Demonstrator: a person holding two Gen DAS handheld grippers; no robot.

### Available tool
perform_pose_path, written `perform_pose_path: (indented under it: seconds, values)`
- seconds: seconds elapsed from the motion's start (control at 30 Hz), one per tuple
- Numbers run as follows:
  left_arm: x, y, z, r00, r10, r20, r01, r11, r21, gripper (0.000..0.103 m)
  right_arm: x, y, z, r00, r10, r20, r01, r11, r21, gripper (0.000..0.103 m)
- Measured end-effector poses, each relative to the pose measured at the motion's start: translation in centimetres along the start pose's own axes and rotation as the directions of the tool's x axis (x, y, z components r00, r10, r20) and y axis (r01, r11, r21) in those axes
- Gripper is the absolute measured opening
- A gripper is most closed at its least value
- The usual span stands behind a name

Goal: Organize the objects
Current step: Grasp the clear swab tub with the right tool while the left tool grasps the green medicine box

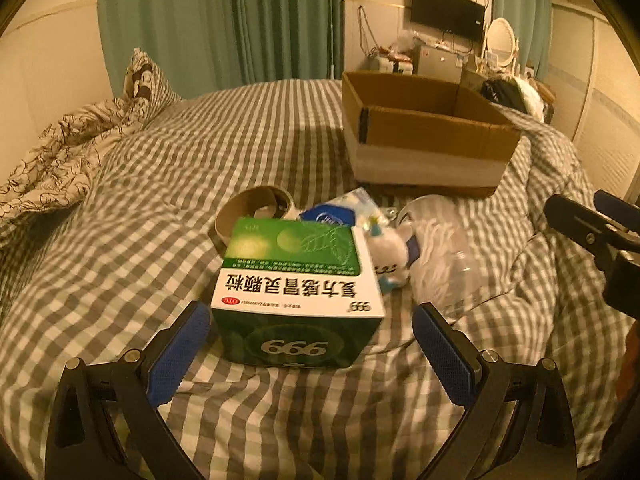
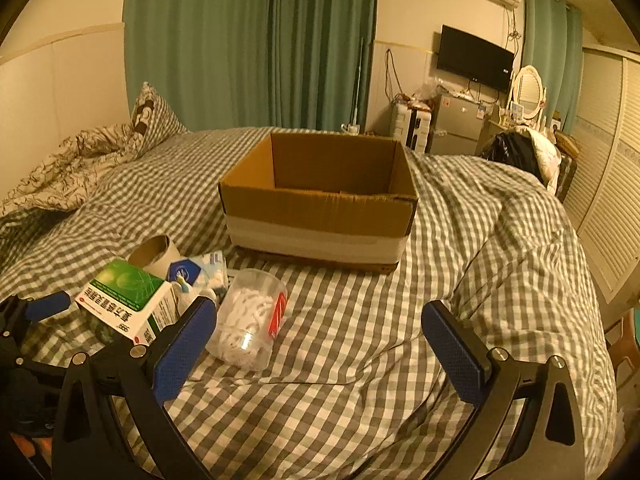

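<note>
Lying on the checked bed cover (image 2: 360,360), five small things make one tight cluster: one green and white medicine box (image 1: 296,292), one cardboard tape roll (image 1: 252,208) behind it, one blue and white packet (image 1: 340,212), one small white plush toy (image 1: 390,256) and one clear plastic jar (image 2: 252,320) on its side with white pieces inside. The left gripper (image 1: 312,356) is wide open, its blue pads on each side of the medicine box, not touching it. The right gripper (image 2: 320,348) is also wide open and holds nothing; its left pad is just beside the jar. One open cardboard box (image 2: 320,208) stands behind the cluster, with bare cover to the right of the jar and in front of the box.
</note>
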State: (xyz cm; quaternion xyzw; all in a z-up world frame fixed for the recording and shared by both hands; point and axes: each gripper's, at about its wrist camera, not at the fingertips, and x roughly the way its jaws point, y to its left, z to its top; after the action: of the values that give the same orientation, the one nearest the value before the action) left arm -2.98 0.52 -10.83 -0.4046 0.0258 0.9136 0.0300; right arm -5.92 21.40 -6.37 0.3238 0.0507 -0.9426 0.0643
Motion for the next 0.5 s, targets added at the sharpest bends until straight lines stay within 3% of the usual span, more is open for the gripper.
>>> perform_pose_path:
  seconds: [0.5]
  values:
    - [3.4, 1.2, 0.0, 0.999, 0.041, -0.030, -0.043, 0.998, -0.040, 0.103, 6.0, 3.0, -0.8, 0.991, 0.050, -0.123, -0.054, 0.998, -0.032, 0.103]
